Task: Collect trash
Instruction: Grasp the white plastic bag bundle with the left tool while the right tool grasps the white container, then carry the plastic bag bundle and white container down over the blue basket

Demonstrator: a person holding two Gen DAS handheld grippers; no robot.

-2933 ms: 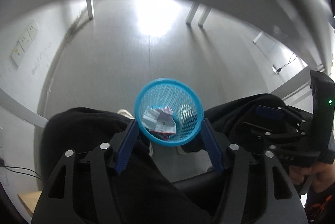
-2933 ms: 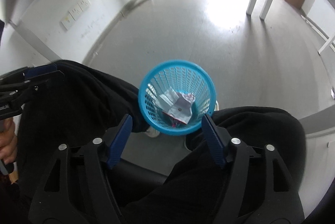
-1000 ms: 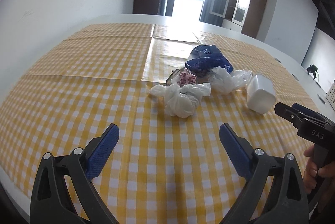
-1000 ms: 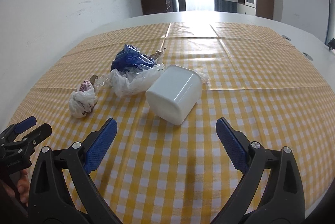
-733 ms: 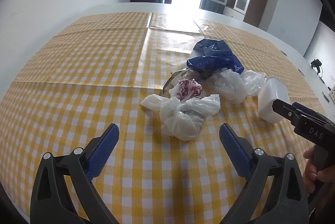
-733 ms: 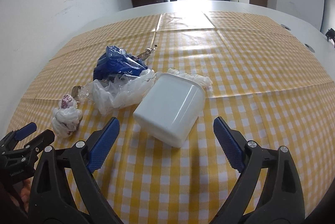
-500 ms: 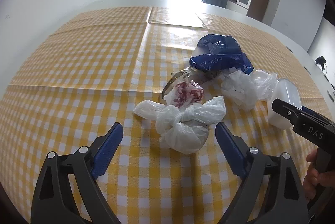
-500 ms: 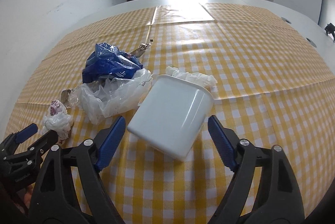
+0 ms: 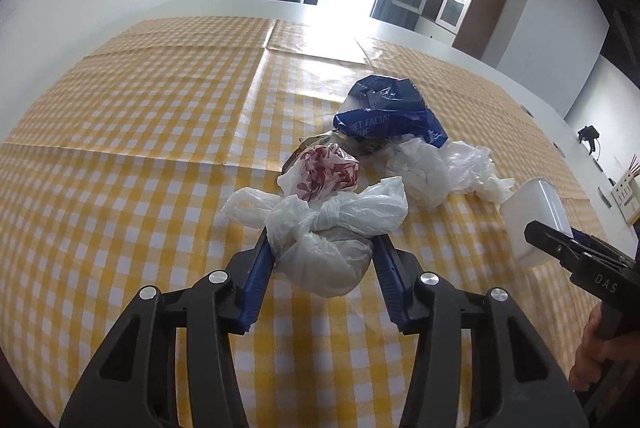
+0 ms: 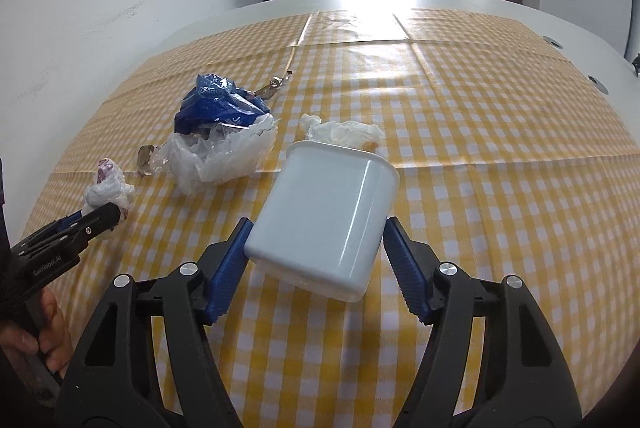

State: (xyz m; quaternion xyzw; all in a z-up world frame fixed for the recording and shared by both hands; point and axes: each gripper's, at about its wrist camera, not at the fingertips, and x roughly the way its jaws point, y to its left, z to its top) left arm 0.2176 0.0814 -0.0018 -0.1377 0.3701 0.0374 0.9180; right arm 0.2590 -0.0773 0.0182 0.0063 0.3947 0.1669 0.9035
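Note:
A knotted white plastic bag (image 9: 320,256) lies on the yellow checked tablecloth (image 9: 120,147). My left gripper (image 9: 322,234) has it between its blue pads, which touch both its sides as the jaws close. A white plastic container (image 10: 320,211) lies on its side, its mouth facing away. My right gripper (image 10: 316,224) is closing on it, its pads against the two side walls. Each gripper shows in the other's view: the right gripper (image 9: 552,240) at the container (image 9: 536,203), the left gripper (image 10: 96,222) at the bag (image 10: 108,191).
Behind the bag lie a red-and-white wrapper (image 9: 328,171), a crumpled blue wrapper (image 9: 388,115) and a clear plastic bag (image 9: 432,167). A crumpled tissue (image 10: 344,129) sits behind the container. White wall stands on the left, the table's bare white end far off.
Both grippers came up from the blue bin under the table, moved in over the cloth, and narrowed their wide jaws: the left around the knotted bag, the right around the container.

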